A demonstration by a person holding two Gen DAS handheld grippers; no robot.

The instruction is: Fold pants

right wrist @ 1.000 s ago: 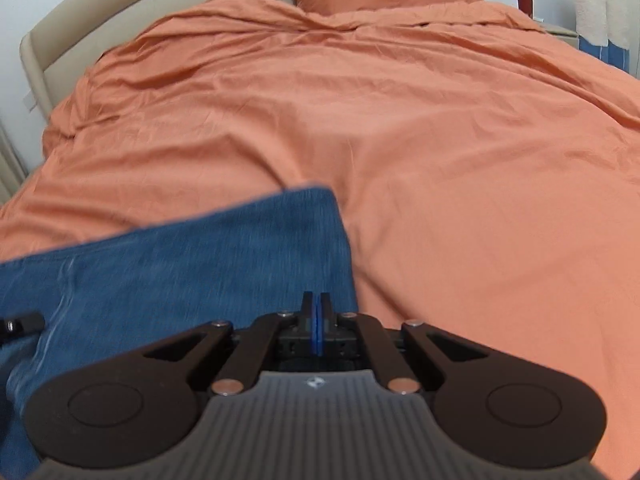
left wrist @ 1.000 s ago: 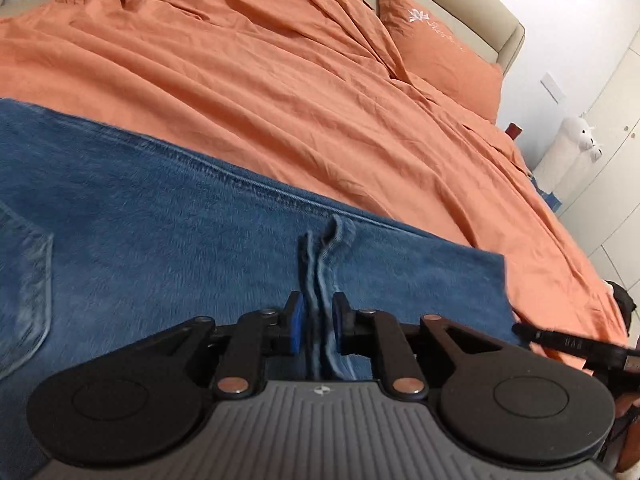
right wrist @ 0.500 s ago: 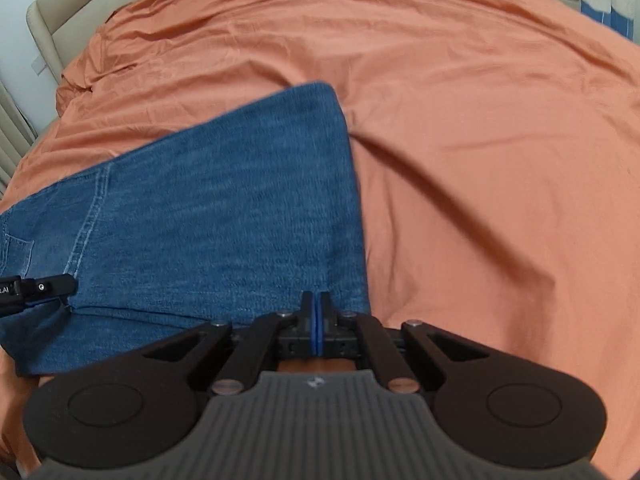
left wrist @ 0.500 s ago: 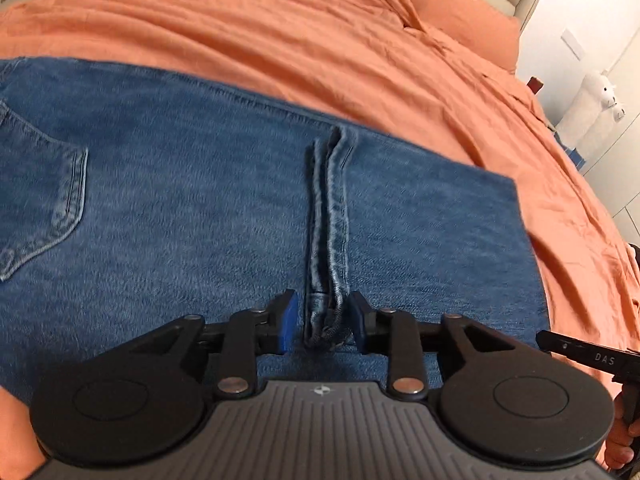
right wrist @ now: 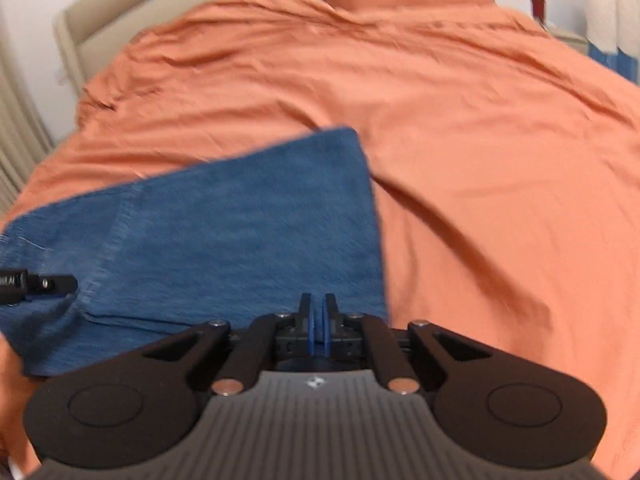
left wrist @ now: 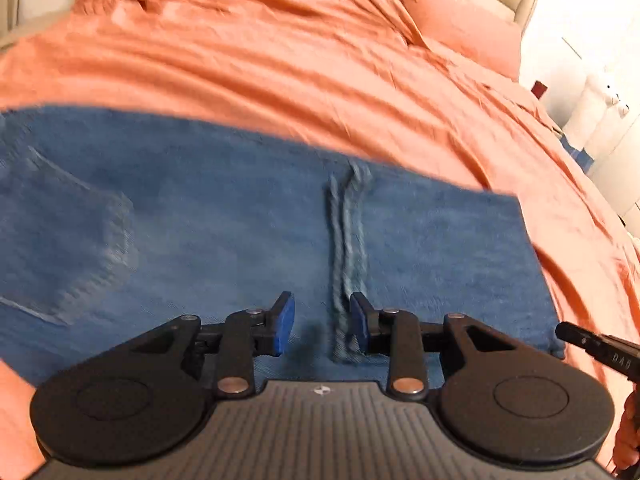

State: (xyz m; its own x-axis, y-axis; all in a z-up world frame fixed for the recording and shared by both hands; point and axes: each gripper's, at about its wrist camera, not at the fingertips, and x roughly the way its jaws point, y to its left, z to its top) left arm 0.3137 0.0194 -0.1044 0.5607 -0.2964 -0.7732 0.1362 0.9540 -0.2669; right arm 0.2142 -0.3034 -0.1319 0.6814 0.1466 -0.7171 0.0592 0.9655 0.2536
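Blue jeans [left wrist: 224, 232] lie folded flat on the orange bed cover, a back pocket [left wrist: 68, 236] at the left and the leg hems [left wrist: 346, 240] running up the middle. My left gripper [left wrist: 320, 328] is open over the near edge, its pads either side of the hems, holding nothing. In the right wrist view the jeans [right wrist: 240, 232] end in a straight folded edge at the right. My right gripper [right wrist: 319, 320] sits over the near right corner with its pads almost together and nothing visible between them.
The orange bed cover [right wrist: 500, 160] spreads far and right of the jeans. Orange pillows [left wrist: 452, 16] and a beige headboard [right wrist: 120, 4] are at the far end. A white plush toy [left wrist: 596, 100] stands beside the bed. The other gripper's tip shows at each view's edge [left wrist: 592, 346].
My left gripper has opened wider and let go of the hems, which now lie flat. Both grippers have pulled back a little from the jeans. The right gripper's pads have parted slightly.
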